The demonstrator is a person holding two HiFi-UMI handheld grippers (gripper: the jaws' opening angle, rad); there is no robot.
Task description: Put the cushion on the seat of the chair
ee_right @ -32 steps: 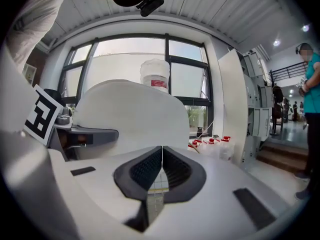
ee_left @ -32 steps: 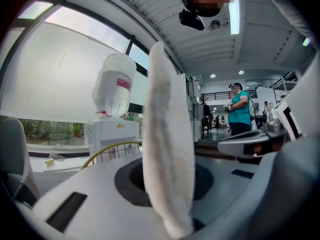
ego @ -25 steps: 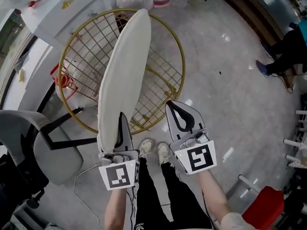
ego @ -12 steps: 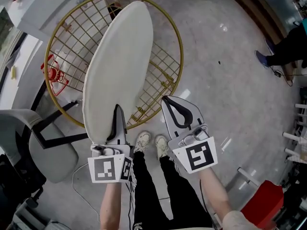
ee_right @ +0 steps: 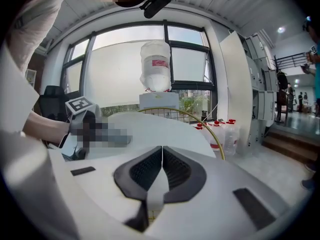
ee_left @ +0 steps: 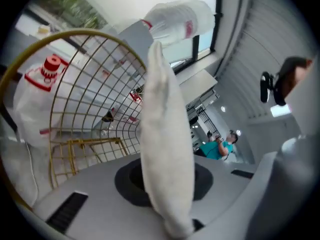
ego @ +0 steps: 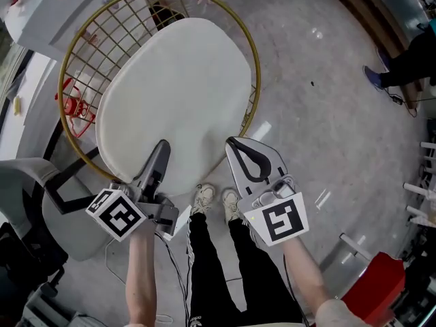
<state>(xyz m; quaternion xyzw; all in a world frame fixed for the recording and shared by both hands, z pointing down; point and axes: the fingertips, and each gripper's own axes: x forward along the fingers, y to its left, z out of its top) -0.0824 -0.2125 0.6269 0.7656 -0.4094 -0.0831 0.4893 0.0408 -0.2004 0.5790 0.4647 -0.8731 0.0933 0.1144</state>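
Grey polished floor ran under everything I saw in the head view. Far left, a grey office chair stood just beside the gold wire chair. The white cushion lay broad side up across that chair's round seat and covered most of it, with gold rim showing around. I couldn't tell if it rested fully on the wire. The left gripper was clenched on the cushion's near edge. In the left gripper view the cushion stood edge-on, pinched between the jaws, with the wire grid behind it at left. Below the seat were the person's shoes. The right gripper hung just beside the cushion's near right edge, apart from it. In the right gripper view its pads were pressed together with nothing between them. Lower right I noted a red object on the floor.
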